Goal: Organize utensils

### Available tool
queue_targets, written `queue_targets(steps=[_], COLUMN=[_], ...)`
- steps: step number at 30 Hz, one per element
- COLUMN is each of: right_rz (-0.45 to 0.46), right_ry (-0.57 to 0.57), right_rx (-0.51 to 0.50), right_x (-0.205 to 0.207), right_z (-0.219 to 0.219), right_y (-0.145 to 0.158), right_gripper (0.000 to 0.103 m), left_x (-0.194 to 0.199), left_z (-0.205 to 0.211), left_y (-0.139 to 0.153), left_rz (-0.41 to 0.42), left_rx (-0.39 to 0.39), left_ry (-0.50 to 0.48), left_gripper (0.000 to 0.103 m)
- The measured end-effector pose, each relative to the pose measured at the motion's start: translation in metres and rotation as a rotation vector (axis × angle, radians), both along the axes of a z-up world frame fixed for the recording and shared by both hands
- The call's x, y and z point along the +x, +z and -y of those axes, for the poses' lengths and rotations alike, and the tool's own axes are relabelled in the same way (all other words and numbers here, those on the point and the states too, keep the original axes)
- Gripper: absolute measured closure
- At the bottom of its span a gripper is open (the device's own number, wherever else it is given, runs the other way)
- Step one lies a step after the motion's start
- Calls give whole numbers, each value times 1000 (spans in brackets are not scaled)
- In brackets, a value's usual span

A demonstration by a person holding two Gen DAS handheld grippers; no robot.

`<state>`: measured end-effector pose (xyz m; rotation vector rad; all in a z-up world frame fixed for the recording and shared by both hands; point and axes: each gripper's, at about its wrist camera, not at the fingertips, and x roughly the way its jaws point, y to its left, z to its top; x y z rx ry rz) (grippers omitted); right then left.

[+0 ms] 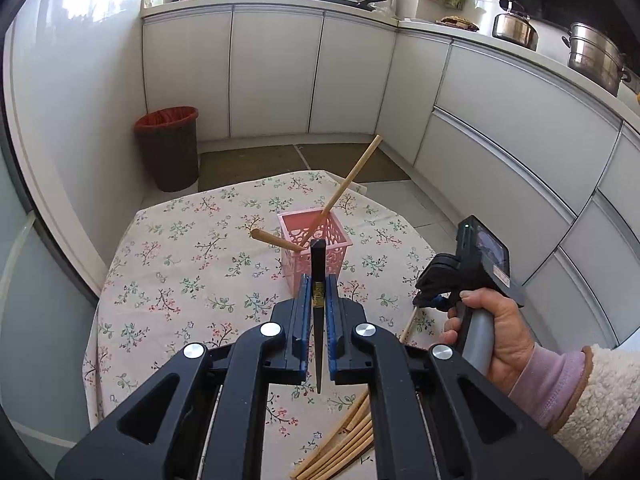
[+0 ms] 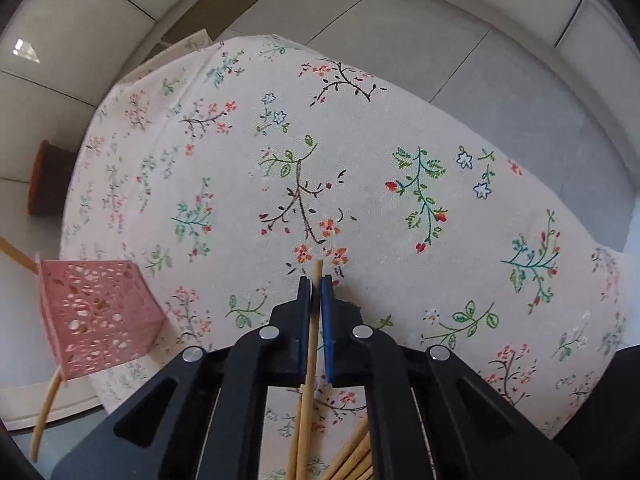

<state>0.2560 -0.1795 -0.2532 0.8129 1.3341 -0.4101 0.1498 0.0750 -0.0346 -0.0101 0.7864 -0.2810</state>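
Observation:
My left gripper (image 1: 319, 280) is shut on a black chopstick (image 1: 318, 312) and holds it upright just in front of the pink perforated basket (image 1: 320, 254). The basket stands on the floral tablecloth (image 1: 192, 256) and holds two wooden utensils (image 1: 344, 186) that lean out of it. My right gripper (image 2: 316, 280) is shut on a light wooden chopstick (image 2: 310, 360) above the cloth; it also shows in the left wrist view (image 1: 434, 296), held in a hand to the right. Several wooden chopsticks (image 1: 344, 444) lie on the cloth at the front. The basket (image 2: 96, 316) sits at the left in the right wrist view.
A dark waste bin (image 1: 168, 148) with a red liner stands on the floor beyond the table. White cabinets (image 1: 280, 72) run around the room, with pots (image 1: 596, 56) on the counter at the right. The table's edges (image 2: 460, 116) drop to a tiled floor.

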Motion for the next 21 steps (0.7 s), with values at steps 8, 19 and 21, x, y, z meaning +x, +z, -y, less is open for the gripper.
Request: queue_targets(steps=[8, 19, 21], right_rz=[420, 707, 719], right_ry=[266, 493, 492], right_rx=[26, -116, -112], right_x=[-62, -128, -132], right_z=[-6, -27, -23], right_y=[107, 211, 220], right_gripper=[98, 98, 98], left_x=[-15, -32, -32], left_z=[4, 19, 24], left_y=[19, 40, 44], left_rz=[38, 64, 66], left_rx=[-33, -73, -63], left_ry=[1, 27, 24], left_gripper=[97, 97, 97])
